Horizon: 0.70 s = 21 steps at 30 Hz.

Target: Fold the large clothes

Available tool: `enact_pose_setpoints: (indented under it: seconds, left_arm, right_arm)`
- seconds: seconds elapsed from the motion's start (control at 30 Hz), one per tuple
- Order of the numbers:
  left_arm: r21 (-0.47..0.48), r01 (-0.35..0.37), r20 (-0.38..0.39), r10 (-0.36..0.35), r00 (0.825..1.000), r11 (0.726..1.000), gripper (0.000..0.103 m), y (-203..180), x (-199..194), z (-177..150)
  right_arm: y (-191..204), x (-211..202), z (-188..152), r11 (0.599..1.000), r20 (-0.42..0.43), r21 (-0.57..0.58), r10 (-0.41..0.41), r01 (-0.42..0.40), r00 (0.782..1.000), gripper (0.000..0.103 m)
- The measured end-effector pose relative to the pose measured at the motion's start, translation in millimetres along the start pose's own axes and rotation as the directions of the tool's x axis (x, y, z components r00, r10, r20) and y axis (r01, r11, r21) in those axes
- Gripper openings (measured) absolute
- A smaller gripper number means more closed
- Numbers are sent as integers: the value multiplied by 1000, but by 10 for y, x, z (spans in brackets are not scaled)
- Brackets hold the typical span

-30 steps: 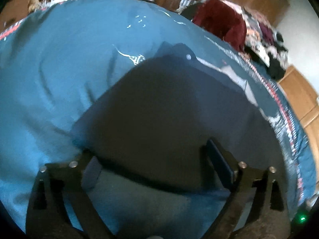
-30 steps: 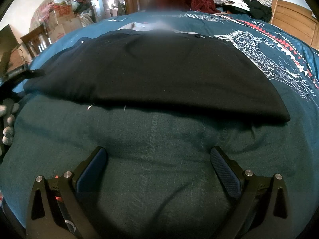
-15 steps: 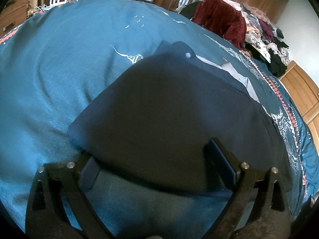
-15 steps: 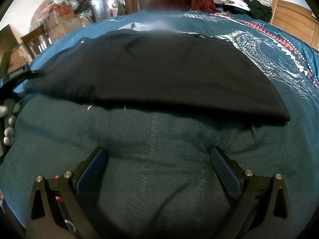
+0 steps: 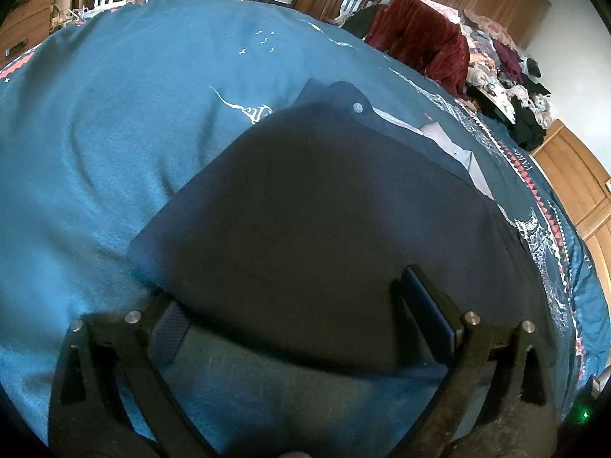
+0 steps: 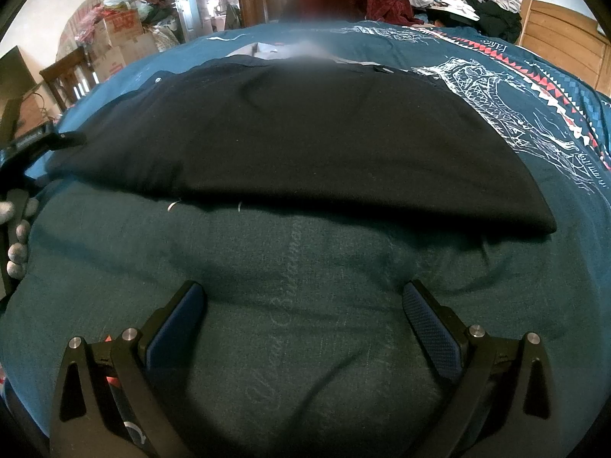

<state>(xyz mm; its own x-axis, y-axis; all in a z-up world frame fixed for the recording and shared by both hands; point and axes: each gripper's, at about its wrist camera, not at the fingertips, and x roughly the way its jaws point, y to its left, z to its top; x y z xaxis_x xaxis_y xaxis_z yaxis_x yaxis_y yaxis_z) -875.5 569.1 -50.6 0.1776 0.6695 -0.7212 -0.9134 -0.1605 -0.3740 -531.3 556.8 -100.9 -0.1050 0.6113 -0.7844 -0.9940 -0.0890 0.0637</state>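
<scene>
Dark garment [image 6: 298, 141] folded flat on teal bedspread [image 5: 114, 122], left gripper [image 5: 294, 297] and right gripper [image 6: 305, 316] fingers wide, empty

A dark navy garment [image 5: 305, 221] [image 6: 290, 145] is laid flat on the teal bedspread [image 5: 114, 122] [image 6: 305, 305], folded into a broad panel with a straight near edge and a squared near-left corner. A small round button [image 5: 357, 106] and pale grey lining [image 5: 439, 135] are seen along its far edge.
</scene>
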Motion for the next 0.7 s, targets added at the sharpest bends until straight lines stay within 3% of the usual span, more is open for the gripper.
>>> enact_pose_setpoints:
  seconds: [0.13, 0.2, 0.37, 0.57, 0.63, 0.7]
  left_arm:
    - [-96, 125, 24, -123, 992, 987, 102, 176, -99, 35]
    - [-112, 150, 36, -147, 989, 982, 102, 212, -117, 30]
    - [-98, 118, 40, -115, 993, 988, 101, 155, -106, 29]
    - [-126, 67, 60, -60, 996, 990, 91, 136, -127, 99]
    - [-170, 82, 67, -72, 995, 982, 85, 209, -113, 133]
    - [-202, 92, 77, -77, 994, 975, 65, 277, -107, 148]
  right_arm:
    - [27, -19, 1, 1000, 5, -5, -10, 10, 1000, 103]
    - [35, -13, 0, 1000, 6, -6, -12, 12, 1000, 103]
    - [33, -9, -4, 1000, 5, -3, -7, 7, 1000, 103]
    - [58, -47, 45, 1000, -28, -6, -16, 16, 999, 103]
    - [50, -114, 115, 1000, -59, 14, 11, -10, 998, 103]
    - [29, -285, 249, 996, -55, 57, 73, -70, 996, 99]
